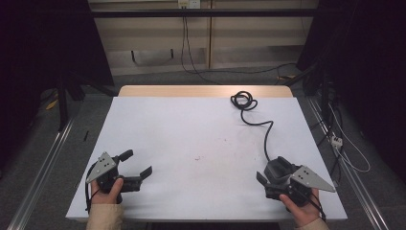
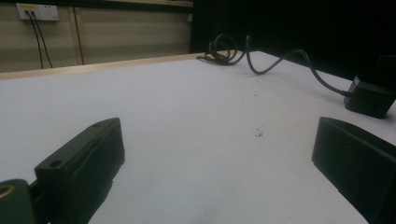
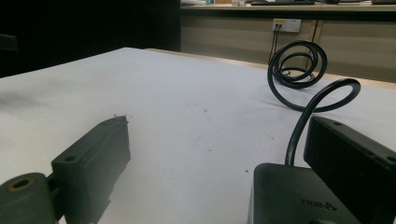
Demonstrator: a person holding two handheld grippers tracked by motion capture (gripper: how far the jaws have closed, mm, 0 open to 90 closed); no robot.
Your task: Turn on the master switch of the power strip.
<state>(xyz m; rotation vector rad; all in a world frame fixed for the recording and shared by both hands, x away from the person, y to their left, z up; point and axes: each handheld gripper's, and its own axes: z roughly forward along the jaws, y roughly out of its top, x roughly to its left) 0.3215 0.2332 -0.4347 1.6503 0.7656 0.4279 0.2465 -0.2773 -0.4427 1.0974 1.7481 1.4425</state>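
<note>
The right gripper (image 1: 266, 181) stands with its jaws spread wide, pressing on nothing. One matte black plastic power adapter block (image 3: 299, 196) lies on the table between them, close against the right-hand jaw in the right gripper view and with bare table between it and the other jaw. The left gripper (image 1: 140, 166) is likewise wide open, with bare tabletop between its jaws; the same block sits ahead of them and off to the right in the left gripper view.

The step in hand looks like taking hold of the block. To do it well, I would centre the jaws on its flat sides before closing, so that it does not twist away, and keep the pads off the root of its lead.

Beyond the jaws, one black round cable (image 1: 263, 132) runs from the block's far end across the white table top (image 1: 191, 124) and ends in one loose coil (image 1: 242, 100) near the far wooden edge.

Count: two grippers, one block, one cable with one coil.
</note>
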